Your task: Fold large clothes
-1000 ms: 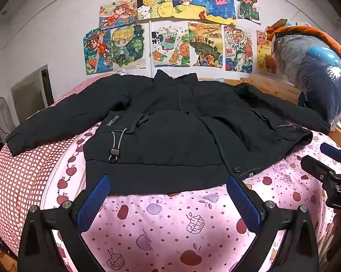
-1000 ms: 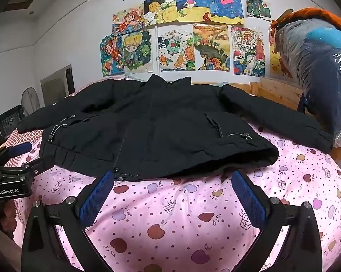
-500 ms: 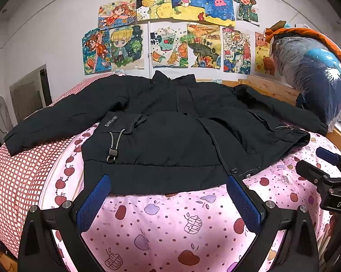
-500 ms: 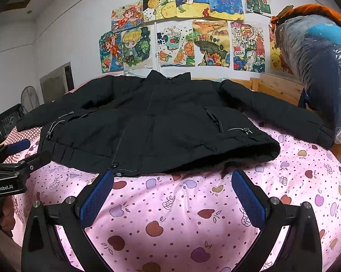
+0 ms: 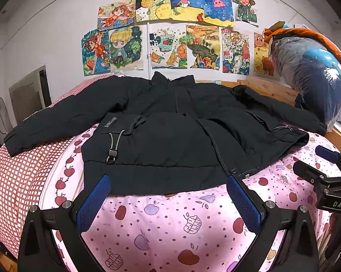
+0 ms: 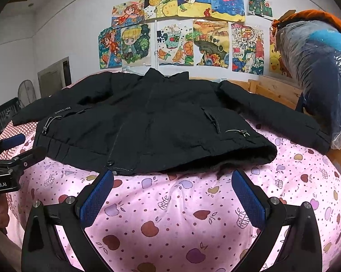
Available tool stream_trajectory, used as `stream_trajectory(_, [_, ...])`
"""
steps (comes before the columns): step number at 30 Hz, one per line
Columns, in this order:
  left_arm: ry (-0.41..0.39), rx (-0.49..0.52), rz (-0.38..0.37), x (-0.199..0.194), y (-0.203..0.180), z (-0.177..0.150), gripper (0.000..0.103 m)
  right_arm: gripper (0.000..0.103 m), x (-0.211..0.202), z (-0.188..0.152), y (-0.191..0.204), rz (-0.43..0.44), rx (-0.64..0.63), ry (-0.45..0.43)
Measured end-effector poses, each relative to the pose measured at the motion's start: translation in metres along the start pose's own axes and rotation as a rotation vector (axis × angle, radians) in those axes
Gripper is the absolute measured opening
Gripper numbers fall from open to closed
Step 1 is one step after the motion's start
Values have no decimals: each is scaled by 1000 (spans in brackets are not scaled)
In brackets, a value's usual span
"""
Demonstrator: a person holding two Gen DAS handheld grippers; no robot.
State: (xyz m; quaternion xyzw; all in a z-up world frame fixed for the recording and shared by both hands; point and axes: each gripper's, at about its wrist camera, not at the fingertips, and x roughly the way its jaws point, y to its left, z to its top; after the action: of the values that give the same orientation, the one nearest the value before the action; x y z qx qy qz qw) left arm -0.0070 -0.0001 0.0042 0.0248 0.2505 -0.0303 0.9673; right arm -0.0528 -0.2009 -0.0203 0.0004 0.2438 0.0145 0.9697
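While nothing is being gripped, the left gripper (image 5: 168, 195) and right gripper (image 6: 170, 190) are hovering wide apart over the pink apple-print sheet (image 5: 170, 222), just short of the hem. Beyond them the black jacket (image 5: 170, 136) is lying front-up with sleeves spread, likely flattened for folding. Farther off, drawings (image 6: 193, 22) are covering the wall.
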Motion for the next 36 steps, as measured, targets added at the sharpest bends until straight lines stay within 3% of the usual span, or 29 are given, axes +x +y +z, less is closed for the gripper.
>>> stream_trajectory(36, [4,-15,-4,-1,11,0,103,102,-1,1,4,-11,4,8])
